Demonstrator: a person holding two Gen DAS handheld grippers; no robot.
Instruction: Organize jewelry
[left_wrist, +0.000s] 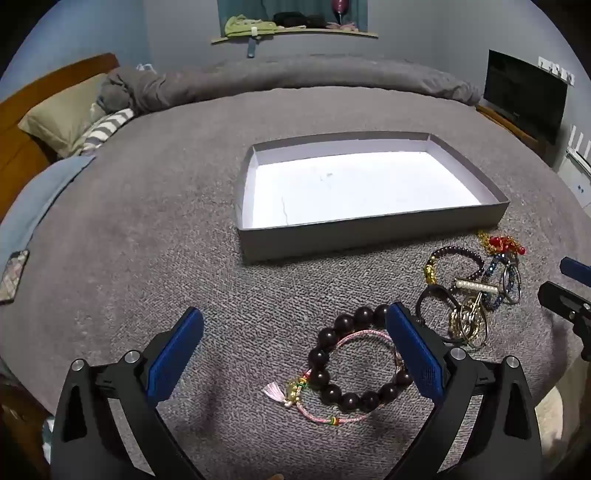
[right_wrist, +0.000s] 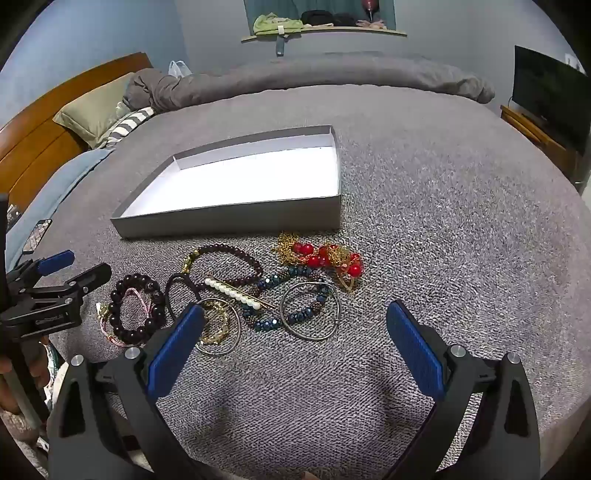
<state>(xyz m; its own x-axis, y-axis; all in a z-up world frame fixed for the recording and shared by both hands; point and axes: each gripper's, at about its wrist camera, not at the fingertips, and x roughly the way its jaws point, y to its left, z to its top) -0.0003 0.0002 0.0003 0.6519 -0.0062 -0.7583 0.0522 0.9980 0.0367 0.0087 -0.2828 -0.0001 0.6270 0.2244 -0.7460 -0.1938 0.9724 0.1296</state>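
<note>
Both tools gape over the bed: the left tool straddles a bead bracelet, the right tool nears the jewelry pile before the box.

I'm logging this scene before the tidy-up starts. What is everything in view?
box: 1, grey outside, white inside, nothing in it, on the blanket
dark bead bracelet: 1, brown, nearest the left gripper, with a pink cord bracelet
jewelry pile: 1, mixed red, gold, blue, pearl, before the box
blanket: 1, grey, covers bed
pillow: 1, tan, by headboard
TV: 1, black, right
left gripper: open
right gripper: open
</note>
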